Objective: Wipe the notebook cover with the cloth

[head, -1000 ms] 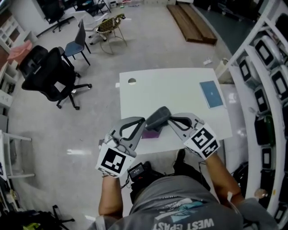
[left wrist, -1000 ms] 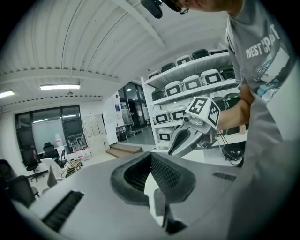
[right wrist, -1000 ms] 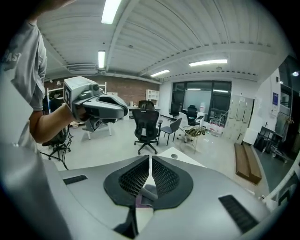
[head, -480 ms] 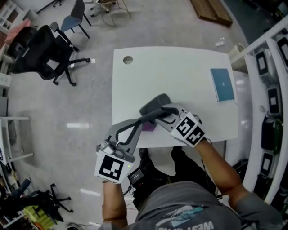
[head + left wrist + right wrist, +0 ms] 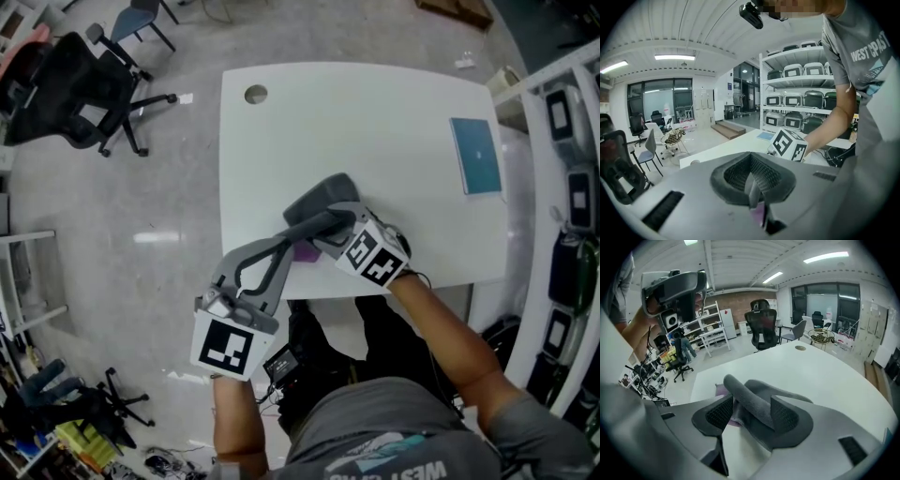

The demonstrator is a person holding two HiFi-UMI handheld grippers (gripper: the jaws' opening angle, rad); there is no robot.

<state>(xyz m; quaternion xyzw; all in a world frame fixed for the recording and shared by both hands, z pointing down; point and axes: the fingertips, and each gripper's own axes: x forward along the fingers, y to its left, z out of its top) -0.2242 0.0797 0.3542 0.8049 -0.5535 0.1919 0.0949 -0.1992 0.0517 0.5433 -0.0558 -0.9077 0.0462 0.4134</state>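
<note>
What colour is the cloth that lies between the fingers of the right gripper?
The cloth is dark grey; the right gripper view shows it best.

Bright, even light from ceiling strip lamps (image 5: 674,56); pale glare streaks the floor (image 5: 159,237); both gripper views bulge, dark-cornered, foreground soft.

purple thing (image 5: 305,254): mostly under the cloth (image 5: 322,199) and the jaws, only a sliver shows; can't tell what it is
left gripper (image 5: 753,190) tips: lost behind cloth and the right gripper (image 5: 751,414) in the head view
right gripper tips: under the cloth there too
blue book (image 5: 475,155): far right, cover print too small to read
person (image 5: 394,422): cut off at the near edge
black chair (image 5: 56,89): far left, partly cropped
</note>
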